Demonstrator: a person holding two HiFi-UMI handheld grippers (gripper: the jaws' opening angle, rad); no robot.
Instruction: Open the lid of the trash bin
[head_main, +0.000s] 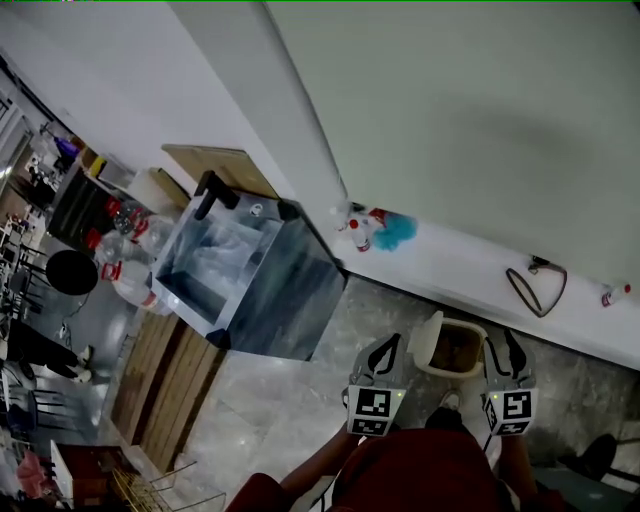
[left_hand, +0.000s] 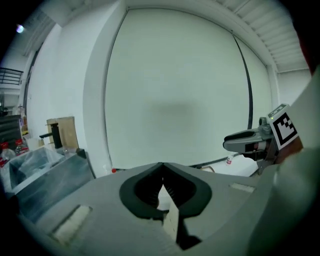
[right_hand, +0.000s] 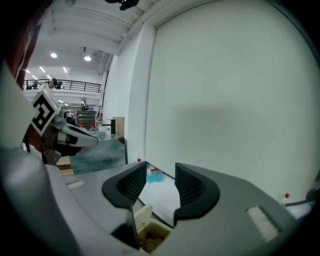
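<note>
Cream trash bin (head_main: 466, 323) on the grey stone floor (head_main: 280, 400), set against the foot of the white ledge (head_main: 450, 272) that runs along the wall. Lid (head_main: 427, 340) already up, standing near upright at the bin's left rim. Inside, something brown, too dim to name.

Just left of the raised lid, the left gripper (head_main: 388, 348), jaws brought together at the tips with nothing between them. In the left gripper view only a cream strip of the lid below the meeting tips. Whether touching the lid, cannot tell.

Just right of the bin's right rim, the right gripper (head_main: 505, 350), jaws apart and empty. Through the gap in the right gripper view, the ledge, and lower down the open bin with its lid.

Farther out on the ledge: a red-capped spray bottle (head_main: 358, 232) beside a blue fluffy thing (head_main: 397, 231) near the wall's corner, and a dark loop of cable (head_main: 535, 287) toward the ledge's right end.

Left of the bin, well apart, a metal-sided cart (head_main: 285, 300) with a clear top, and a wooden board (head_main: 222, 166) beyond it.
</note>
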